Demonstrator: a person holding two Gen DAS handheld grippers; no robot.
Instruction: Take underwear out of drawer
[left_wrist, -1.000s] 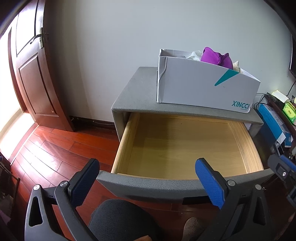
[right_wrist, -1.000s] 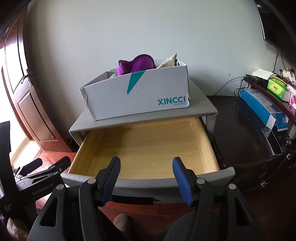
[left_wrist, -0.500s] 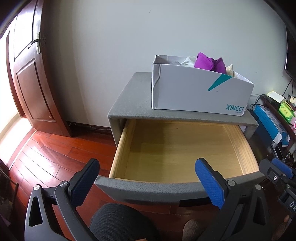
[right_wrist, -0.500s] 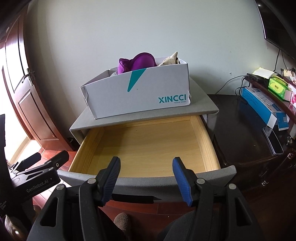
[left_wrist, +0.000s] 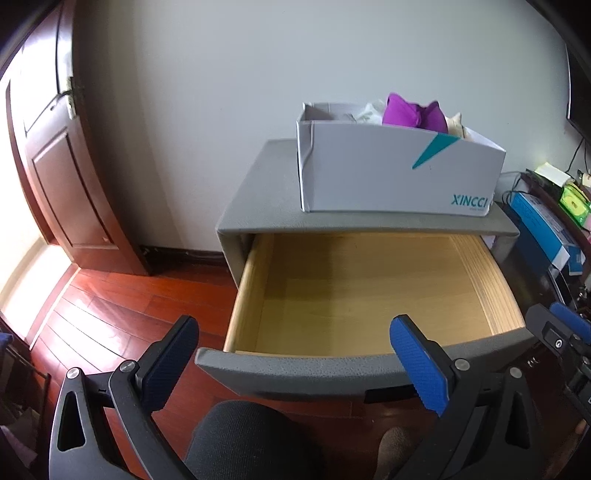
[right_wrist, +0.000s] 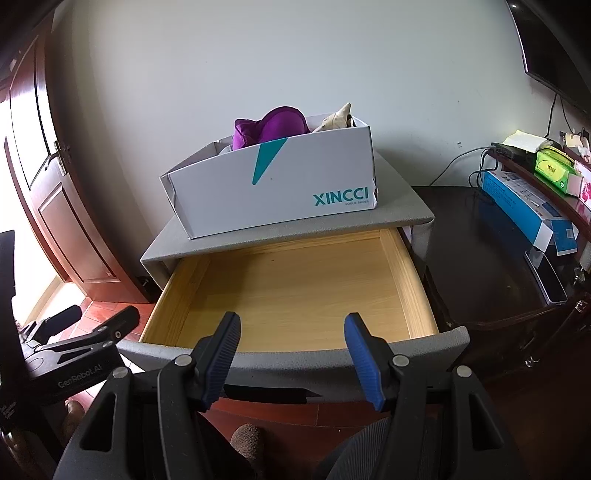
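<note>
Both grippers' fingers spread – left gripper (left_wrist: 293, 365), right gripper (right_wrist: 291, 360) – drawer (right_wrist: 295, 291) bare, door handle (right_wrist: 55, 157) only in right view

I am seeing the drawer (right_wrist: 295, 288) standing pulled out with its wooden floor lying bare, so I am finding room to pass straight down into it. Its grey front (right_wrist: 295, 360) is rising just ahead of my fingers. The white box (right_wrist: 273, 188) is crowding the cabinet top (right_wrist: 402, 210) above.

Plain pale wall (left_wrist: 258, 74), dark wooden door (left_wrist: 55, 184) at left, glossy reddish plank floor (left_wrist: 110, 314) in daylight.
</note>
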